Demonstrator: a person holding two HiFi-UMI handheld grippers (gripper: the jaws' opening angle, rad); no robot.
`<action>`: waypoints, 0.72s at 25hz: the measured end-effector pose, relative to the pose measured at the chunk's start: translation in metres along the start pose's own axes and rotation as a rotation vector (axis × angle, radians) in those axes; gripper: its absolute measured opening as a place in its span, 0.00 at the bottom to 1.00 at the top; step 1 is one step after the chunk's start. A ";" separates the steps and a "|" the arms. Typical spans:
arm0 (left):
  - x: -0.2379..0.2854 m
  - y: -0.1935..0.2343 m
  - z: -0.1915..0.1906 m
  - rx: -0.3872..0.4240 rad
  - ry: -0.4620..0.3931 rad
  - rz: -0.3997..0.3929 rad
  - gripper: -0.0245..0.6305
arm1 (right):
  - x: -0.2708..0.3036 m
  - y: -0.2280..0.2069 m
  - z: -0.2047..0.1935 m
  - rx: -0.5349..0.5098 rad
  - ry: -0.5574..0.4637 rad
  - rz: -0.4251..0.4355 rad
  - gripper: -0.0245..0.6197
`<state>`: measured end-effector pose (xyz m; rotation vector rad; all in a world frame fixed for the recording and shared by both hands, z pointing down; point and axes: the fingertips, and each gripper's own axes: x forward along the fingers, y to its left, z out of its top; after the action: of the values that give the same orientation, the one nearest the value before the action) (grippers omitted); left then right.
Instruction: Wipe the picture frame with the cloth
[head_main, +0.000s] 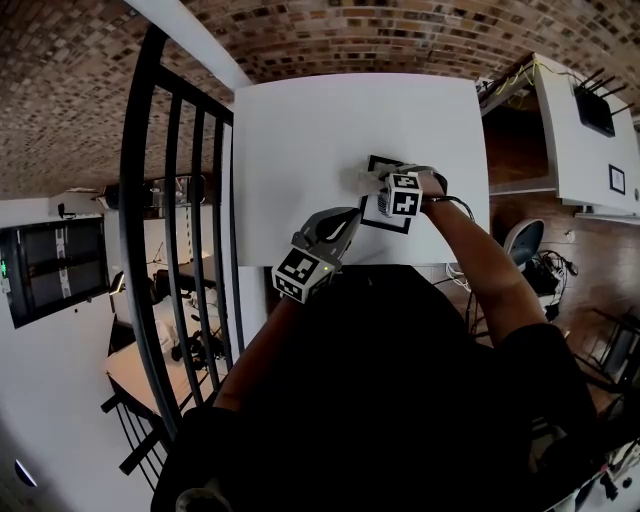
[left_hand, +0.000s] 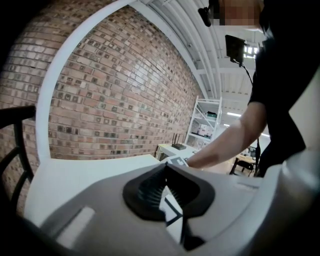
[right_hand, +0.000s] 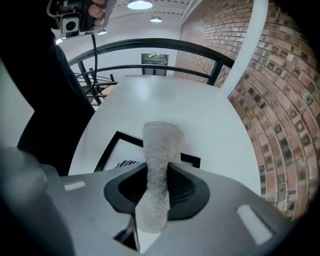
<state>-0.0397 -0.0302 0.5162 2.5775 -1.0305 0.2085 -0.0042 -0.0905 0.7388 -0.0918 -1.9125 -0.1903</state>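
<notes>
Head view, with both gripper views. A white table (head_main: 330, 130) stands against a brick wall (left_hand: 125, 100), with a black railing (head_main: 190, 200) along its left edge. The picture frame (head_main: 384, 225), black-rimmed with a white mount, lies flat near the table's front edge, right of the middle.

Right gripper (right_hand: 159, 167): jaws clamped on the cloth (right_hand: 160, 150), a pale grey strip that runs between the pads and sticks out past the tips. The free end of the cloth hangs over the far rim of the frame (right_hand: 122, 152). From above, the right gripper (head_main: 385, 185) sits over the frame's upper part, its marker cube facing up, and the cloth (head_main: 362, 180) shows at the frame's left side.

Left gripper (left_hand: 166, 167): tips brought together, with a corner of the frame (left_hand: 170, 205) showing between the pads, apparently pinched. From above, the left gripper (head_main: 352, 215) reaches the frame's near left corner, pointing level across the table (left_hand: 75, 175).
</notes>
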 end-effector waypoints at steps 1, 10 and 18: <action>0.000 0.001 0.000 -0.001 -0.001 -0.001 0.04 | 0.000 0.002 -0.004 0.002 0.006 0.004 0.19; 0.007 -0.010 0.008 -0.007 0.009 -0.047 0.04 | -0.009 0.016 -0.036 0.047 0.040 0.008 0.19; 0.014 -0.021 0.007 0.007 0.017 -0.085 0.04 | -0.018 0.030 -0.066 0.092 0.068 -0.001 0.19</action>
<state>-0.0144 -0.0278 0.5073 2.6148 -0.9143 0.2120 0.0674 -0.0725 0.7463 -0.0225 -1.8505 -0.1041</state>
